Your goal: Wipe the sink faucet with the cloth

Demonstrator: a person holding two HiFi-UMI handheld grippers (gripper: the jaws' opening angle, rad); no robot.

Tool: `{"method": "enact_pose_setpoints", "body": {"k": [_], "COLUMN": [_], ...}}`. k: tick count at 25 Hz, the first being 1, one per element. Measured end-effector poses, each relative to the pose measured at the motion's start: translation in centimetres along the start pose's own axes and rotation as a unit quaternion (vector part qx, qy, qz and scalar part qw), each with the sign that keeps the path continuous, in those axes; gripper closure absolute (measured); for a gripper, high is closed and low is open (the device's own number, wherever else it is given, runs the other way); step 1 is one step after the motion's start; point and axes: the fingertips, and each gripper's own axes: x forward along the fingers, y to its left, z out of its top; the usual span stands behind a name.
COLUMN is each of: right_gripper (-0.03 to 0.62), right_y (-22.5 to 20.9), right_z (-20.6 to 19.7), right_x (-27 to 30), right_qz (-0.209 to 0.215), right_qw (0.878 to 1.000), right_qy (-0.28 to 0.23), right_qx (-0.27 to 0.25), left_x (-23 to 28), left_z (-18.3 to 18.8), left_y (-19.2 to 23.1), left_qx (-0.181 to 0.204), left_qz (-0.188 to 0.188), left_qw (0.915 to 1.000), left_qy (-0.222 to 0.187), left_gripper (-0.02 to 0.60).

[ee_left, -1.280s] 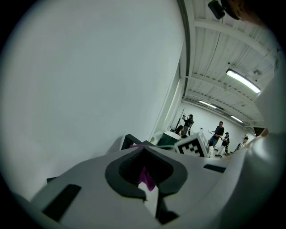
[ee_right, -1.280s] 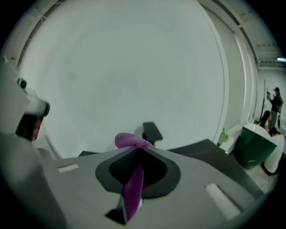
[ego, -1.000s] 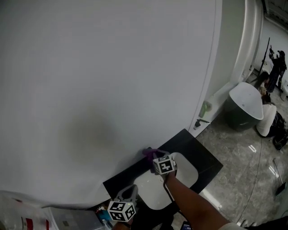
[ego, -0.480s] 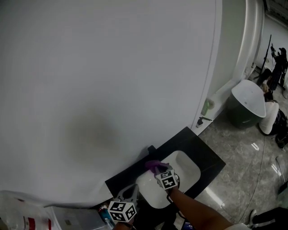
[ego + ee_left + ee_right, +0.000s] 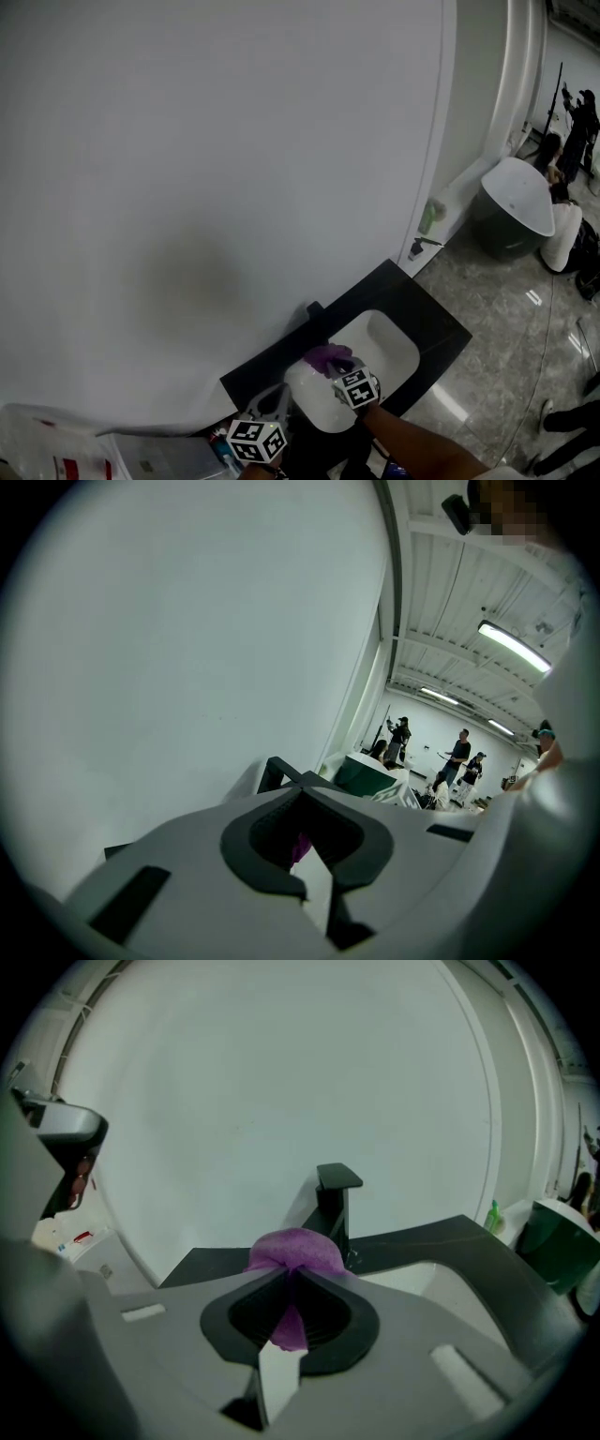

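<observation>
Just then right gripper (image 5: 292, 1274) clamped purple cloth (image 5: 295, 1249) before upright black faucet (image 5: 333, 1206), spout facing sink (image 5: 427, 1277); left gripper (image 5: 302, 789) closed, empty.

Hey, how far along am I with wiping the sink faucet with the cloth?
Done: the purple cloth is clamped in the right tongs. In hand: it hangs just in front of the black faucet, over the white basin, not clearly touching. To do: the wiping itself; the faucet shows no sign either way. The left tongs are shut, empty.
</observation>
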Motion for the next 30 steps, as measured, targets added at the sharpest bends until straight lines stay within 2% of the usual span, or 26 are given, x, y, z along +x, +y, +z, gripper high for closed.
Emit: {"method": "enact_pose_setpoints", "body": {"k": [3,6,9,12,17,20,23,26,30], "right_gripper": [0.566,0.566,0.565,0.565,0.566,0.566,0.566,0.566,0.565], "right_y": [-1.4,-4.0,-6.1,-7.0,-4.0,-0.6,2.1,2.9,3.7], "right_z": [-0.3,2.7,5.3,5.9,2.6,-0.7,-1.8,-0.2,4.9], "right_x": [-0.8,-0.1,2.7,5.1,3.8,1.3,-1.8,-5.7,-11.6], "right_qz": [-0.009,-0.021,-0.021,-0.007,0.034,0.063,0.074,0.051,0.014], "right_qw": [1.0,0.999,0.999,1.0,0.999,0.998,0.997,0.998,0.997], "right_qy": [-0.023,-0.039,-0.037,-0.027,-0.017,-0.003,-0.006,-0.034,-0.074], "right_qx": [0.014,0.018,0.002,-0.013,-0.021,-0.019,-0.023,-0.005,0.008], "left_x": [0.0,-0.1,-0.1,0.2,-0.2,-0.7,-1.1,-1.8,-2.9], "left_z": [0.0,0.1,-0.2,-0.7,-0.8,-0.2,0.3,0.8,2.2], "left_y": [-0.4,-0.5,-0.3,0.2,0.7,-0.3,-1.6,-2.9,-3.9], "left_qx": [0.004,0.006,0.007,0.005,0.002,0.007,0.015,0.022,0.025], "left_qz": [-0.005,-0.002,0.004,0.008,0.014,0.007,-0.002,-0.009,-0.007], "left_qw": [1.0,1.0,1.0,0.9999,0.9999,0.9999,0.9999,0.9997,0.9994], "left_qy": [0.0,0.001,0.005,0.008,0.007,0.003,-0.002,-0.009,-0.025], "left_gripper": [0.577,0.577,0.577,0.577,0.577,0.577,0.577,0.577,0.577]}}
